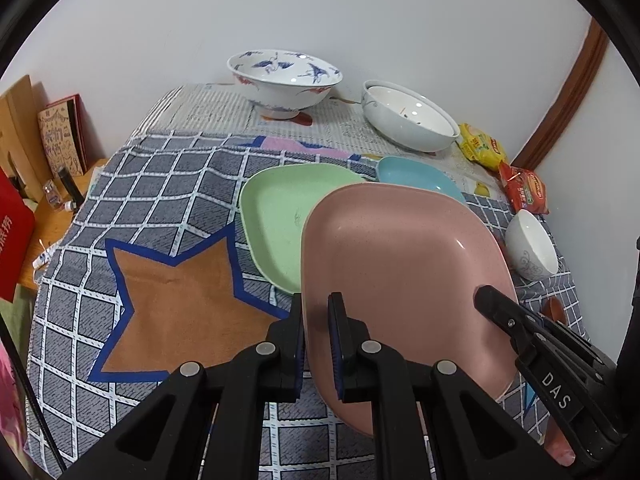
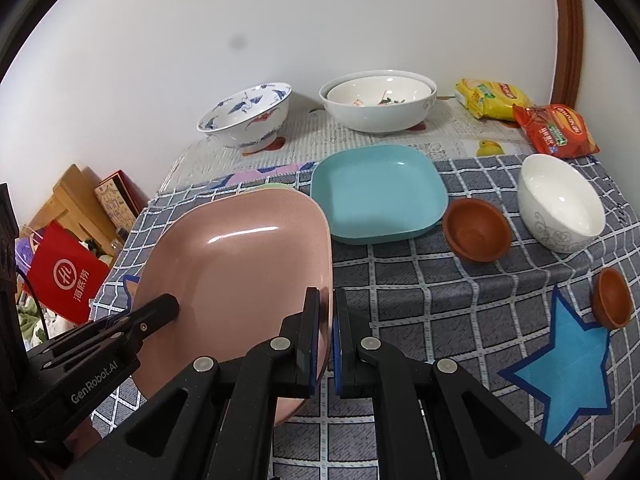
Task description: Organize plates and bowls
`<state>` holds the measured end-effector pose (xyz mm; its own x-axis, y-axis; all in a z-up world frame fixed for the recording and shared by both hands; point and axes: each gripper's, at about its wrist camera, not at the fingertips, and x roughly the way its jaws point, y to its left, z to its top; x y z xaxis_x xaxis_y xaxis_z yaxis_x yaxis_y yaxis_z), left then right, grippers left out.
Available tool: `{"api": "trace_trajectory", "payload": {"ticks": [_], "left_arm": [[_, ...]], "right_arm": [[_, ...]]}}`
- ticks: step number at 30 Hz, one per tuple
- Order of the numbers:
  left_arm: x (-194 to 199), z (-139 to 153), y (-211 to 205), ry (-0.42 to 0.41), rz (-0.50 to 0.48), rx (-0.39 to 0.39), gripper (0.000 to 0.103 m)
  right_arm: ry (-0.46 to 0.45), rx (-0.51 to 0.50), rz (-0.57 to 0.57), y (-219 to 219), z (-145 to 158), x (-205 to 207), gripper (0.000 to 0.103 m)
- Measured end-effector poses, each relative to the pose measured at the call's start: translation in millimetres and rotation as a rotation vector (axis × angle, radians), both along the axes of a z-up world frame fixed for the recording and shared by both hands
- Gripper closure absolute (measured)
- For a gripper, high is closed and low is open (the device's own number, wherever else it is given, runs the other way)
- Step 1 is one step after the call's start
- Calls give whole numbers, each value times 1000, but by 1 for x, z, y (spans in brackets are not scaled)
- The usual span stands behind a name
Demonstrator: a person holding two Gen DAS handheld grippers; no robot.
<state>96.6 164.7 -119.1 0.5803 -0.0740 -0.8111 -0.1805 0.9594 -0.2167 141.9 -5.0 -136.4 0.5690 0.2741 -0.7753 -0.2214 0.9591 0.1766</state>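
Note:
A pink square plate (image 1: 404,264) is held above the table by both grippers. My left gripper (image 1: 316,320) is shut on its left rim. My right gripper (image 2: 327,312) is shut on its right rim (image 2: 240,256). A green plate (image 1: 276,220) lies under and behind the pink one. A blue plate (image 2: 376,192) lies further right on the cloth. A blue-patterned bowl (image 2: 248,116) and stacked white bowls (image 2: 376,100) stand at the back. A white bowl (image 2: 560,204) and two small brown bowls (image 2: 476,230) (image 2: 612,298) sit on the right.
A checked cloth with star shapes (image 1: 168,300) covers the table. Snack packets (image 2: 556,128) lie at the back right corner. A wall runs close behind. Books and a red bag (image 2: 68,276) sit off the table's left edge.

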Motion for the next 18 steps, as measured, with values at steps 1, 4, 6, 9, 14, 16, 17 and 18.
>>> {"api": "trace_trajectory", "payload": {"ticks": [1,4,6,9,14,16,17,18], "left_arm": [[1,-2,2,5,4,-1,92],[2,-8,8,19,15,-5,92],[4,-12,11,28,22,-6,92],[6,-17,16,40,29,-13,92],[10,-25,19,58,32,-21,92],[11,-28,20,62,30,-23,92],[12,-29,20,64,30,-24,92],[13,-29,21,65,30,-26,92]], "right_arm": [[5,0,3,1,-2,1,97],[17,-6,14,7,-9,3,97],[23,-12,22,11,-14,5,97],[32,-19,32,15,-18,7,97],[50,-29,37,19,-27,12,97],[54,-33,37,20,-29,13,97],[55,-35,37,21,-30,14,97],[57,-36,38,21,-30,15,97]]}}
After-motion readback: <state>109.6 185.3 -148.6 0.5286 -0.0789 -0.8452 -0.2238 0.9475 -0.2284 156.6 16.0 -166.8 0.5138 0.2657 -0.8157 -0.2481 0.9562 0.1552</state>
